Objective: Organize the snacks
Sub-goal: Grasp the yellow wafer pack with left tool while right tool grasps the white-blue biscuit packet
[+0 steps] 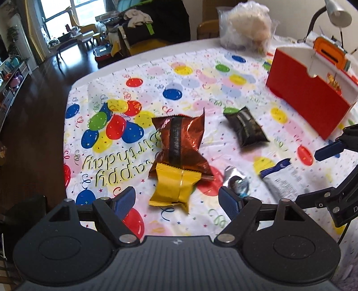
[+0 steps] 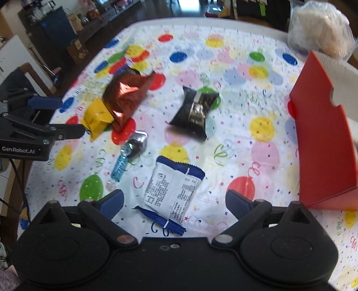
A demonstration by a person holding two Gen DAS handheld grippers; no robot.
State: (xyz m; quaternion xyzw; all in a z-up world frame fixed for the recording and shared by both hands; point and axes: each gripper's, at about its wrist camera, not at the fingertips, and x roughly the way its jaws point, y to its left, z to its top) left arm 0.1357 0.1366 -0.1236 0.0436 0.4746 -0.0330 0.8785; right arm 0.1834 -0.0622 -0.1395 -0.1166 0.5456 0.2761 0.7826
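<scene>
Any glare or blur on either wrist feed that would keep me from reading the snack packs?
Left wrist: daylight from the far window; the brown foil bag shows glare streaks, the white pack at right is smeared. Right wrist: a bright glare patch on the brown foil bag; the black pack is soft, the white pack's print too blurred to read. Both fisheyes bend the table edge.

This is a home, an open living and dining room. A worktop (image 1: 143, 65) wears a birthday cloth (image 1: 201, 94) printed with balloons. Behind it lie a dark wood floor (image 1: 44, 89), a bright window (image 1: 67, 13), small tables and stools (image 1: 87, 38), a pile of clothes (image 1: 137, 18) and a shelf of toys (image 1: 13, 76). A desk lamp (image 1: 337, 13) leans in.
</scene>
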